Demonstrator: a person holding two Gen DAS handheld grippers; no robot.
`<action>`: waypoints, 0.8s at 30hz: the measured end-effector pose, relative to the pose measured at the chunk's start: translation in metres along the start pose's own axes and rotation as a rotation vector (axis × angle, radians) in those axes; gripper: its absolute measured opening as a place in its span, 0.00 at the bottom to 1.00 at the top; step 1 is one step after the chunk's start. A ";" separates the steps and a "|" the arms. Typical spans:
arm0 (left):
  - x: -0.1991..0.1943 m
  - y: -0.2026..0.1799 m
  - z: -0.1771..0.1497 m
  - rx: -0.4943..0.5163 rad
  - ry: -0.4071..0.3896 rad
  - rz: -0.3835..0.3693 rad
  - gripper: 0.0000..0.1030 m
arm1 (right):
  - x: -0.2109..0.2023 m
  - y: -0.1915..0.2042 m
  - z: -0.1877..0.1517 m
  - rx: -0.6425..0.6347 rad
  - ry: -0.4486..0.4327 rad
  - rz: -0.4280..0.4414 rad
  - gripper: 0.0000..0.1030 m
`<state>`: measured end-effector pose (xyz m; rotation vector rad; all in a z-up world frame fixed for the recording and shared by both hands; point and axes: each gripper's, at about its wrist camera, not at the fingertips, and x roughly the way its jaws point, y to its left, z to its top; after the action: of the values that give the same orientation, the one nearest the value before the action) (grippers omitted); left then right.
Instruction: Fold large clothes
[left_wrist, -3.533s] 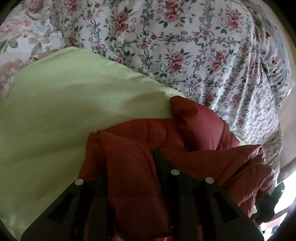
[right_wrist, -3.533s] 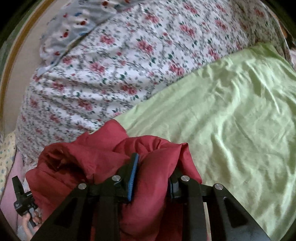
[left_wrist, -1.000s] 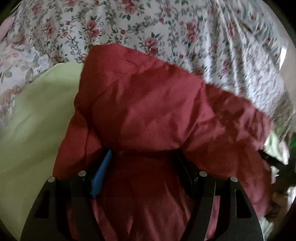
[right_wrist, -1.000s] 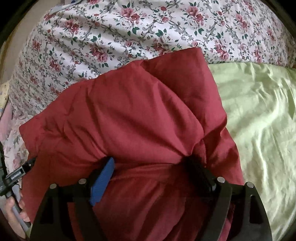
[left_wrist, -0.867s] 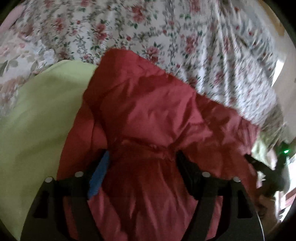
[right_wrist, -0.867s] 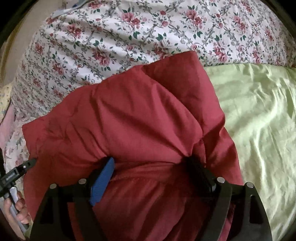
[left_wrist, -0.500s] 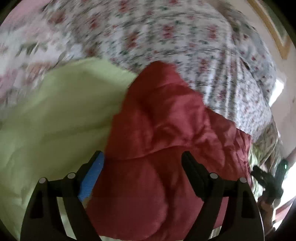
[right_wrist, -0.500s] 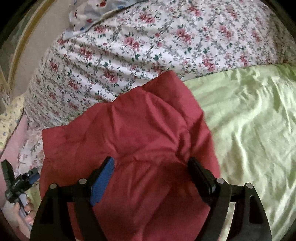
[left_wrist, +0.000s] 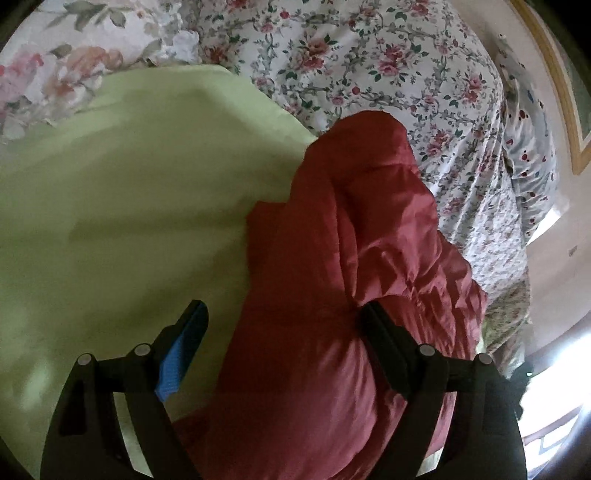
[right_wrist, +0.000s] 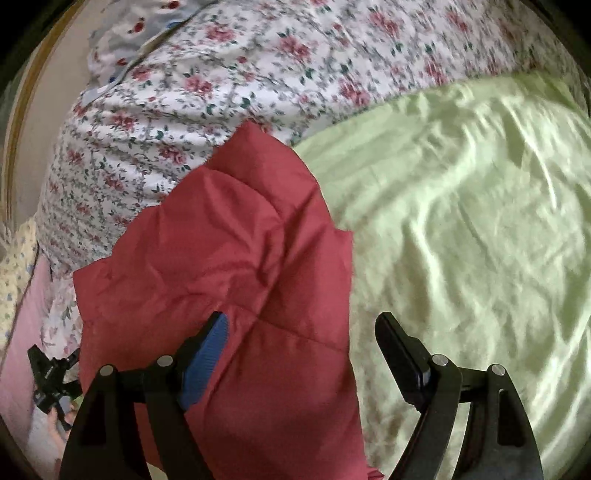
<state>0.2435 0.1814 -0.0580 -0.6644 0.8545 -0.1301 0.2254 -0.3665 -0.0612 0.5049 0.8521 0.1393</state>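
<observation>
On green sheet, red jacket now released; both tools apart, left just opened.

Green sheet; floral bedspread

- Red padded jacket: near end cut off by the bottom edge in both wrist views; its right flank lies behind the black finger of the left gripper. Collar, sleeves and fastenings cannot be told apart in the bundle.
- Green sheet: blurred by motion in the right wrist view; runs out of view on the right.
- Floral bedcover: print smeared at the far edge.
- Small black device, far left, at the rim: partly cropped, held by a hand too dim to make out.
- Bright area, lower right of the left wrist view: washed out.
</observation>
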 end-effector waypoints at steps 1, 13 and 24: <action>0.003 0.001 0.001 -0.009 0.010 -0.015 0.83 | 0.004 -0.004 -0.001 0.023 0.015 0.030 0.81; 0.047 0.001 -0.005 -0.080 0.170 -0.213 0.69 | 0.043 0.000 -0.013 0.138 0.172 0.209 0.77; -0.034 -0.018 -0.032 0.007 0.160 -0.276 0.46 | -0.016 0.032 -0.030 0.075 0.175 0.241 0.38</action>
<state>0.2004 0.1641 -0.0400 -0.7713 0.9116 -0.4393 0.1953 -0.3330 -0.0514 0.6726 0.9673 0.3779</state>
